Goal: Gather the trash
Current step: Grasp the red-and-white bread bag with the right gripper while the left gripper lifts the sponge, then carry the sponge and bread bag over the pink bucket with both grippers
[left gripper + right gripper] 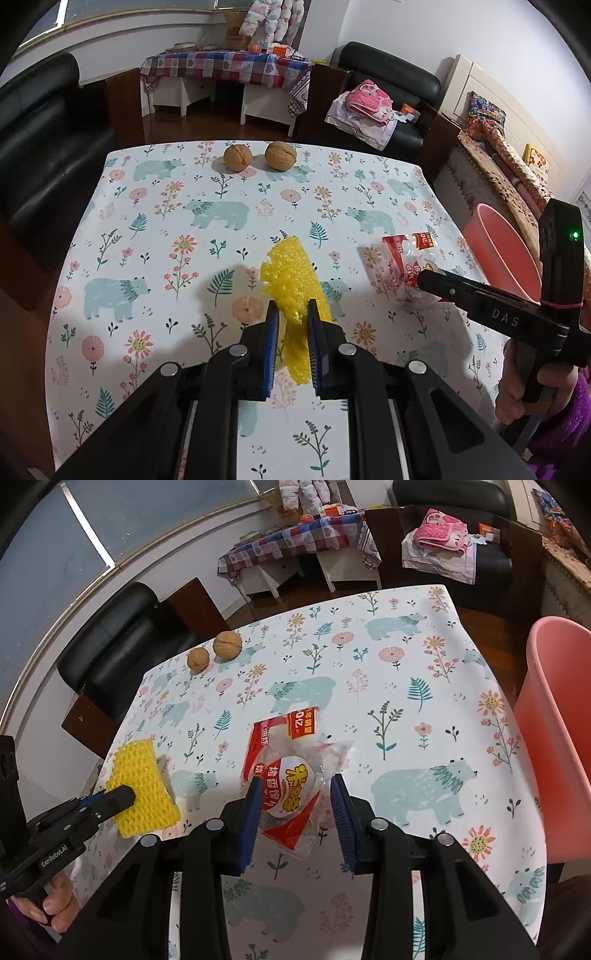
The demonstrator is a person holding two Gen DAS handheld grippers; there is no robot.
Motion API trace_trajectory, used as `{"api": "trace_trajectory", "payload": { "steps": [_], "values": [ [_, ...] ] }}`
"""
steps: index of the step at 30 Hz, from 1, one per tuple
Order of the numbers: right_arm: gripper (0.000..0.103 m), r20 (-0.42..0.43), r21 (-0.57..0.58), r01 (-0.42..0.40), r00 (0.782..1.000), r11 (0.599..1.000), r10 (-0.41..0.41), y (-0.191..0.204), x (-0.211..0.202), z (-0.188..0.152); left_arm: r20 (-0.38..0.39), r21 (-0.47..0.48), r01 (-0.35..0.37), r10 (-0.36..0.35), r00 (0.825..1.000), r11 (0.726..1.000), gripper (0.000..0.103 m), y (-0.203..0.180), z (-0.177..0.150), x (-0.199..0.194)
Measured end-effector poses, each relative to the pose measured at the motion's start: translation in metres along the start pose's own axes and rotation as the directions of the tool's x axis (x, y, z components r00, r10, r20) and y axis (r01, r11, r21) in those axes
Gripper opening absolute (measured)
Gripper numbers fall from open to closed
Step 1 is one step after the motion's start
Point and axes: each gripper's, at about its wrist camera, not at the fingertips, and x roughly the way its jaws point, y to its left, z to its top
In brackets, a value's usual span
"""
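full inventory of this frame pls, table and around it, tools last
yellow foam net: 1, yellow, table centre-left, between the left tool's fingers
snack wrapper: 1, red/white/clear, table right of the net, between the right tool's fingers
walnuts: 2, brown, side by side at the far table edge
pink bin: 1, pink, just off the table's right edge
tablecloth: 1, white with bears and flowers, covers the table
black sofa: 1, left of the table
black armchair: 1, far right, pink clothes on it
checked side table: 1, red/blue, by the far wall
left tool: 1, black with blue pads, jaws apart around the net
right tool: 1, black with blue pads, jaws apart around the wrapper
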Motion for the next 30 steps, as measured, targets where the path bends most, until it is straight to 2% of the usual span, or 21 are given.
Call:
{"api": "trace_trajectory", "payload": {
  "steps": [2, 6, 21, 30],
  "values": [
    [0.020, 0.005, -0.012, 0.010, 1.000, 1.000, -0.010, 0.001, -0.001, -0.001, 0.003, 0.003, 0.002, -0.002, 1.000, 1.000, 0.014, -0.002, 0.001, 0.000],
    [0.013, 0.031, -0.032, 0.006, 1.000, 0.999, -0.005, 0.003, -0.008, -0.001, 0.008, 0.007, 0.003, -0.003, 1.000, 1.000, 0.014, -0.006, 0.004, -0.001],
    [0.011, 0.130, -0.078, 0.024, 0.991, 0.997, -0.014, 0.010, -0.045, 0.001, 0.056, 0.052, 0.001, -0.004, 0.998, 0.999, 0.014, -0.041, 0.027, -0.008],
    [0.011, 0.190, -0.039, 0.070, 0.980, 0.997, -0.062, -0.007, -0.068, 0.005, 0.086, 0.106, 0.001, -0.010, 0.996, 0.994, 0.014, -0.072, 0.043, -0.010]
  ]
}}
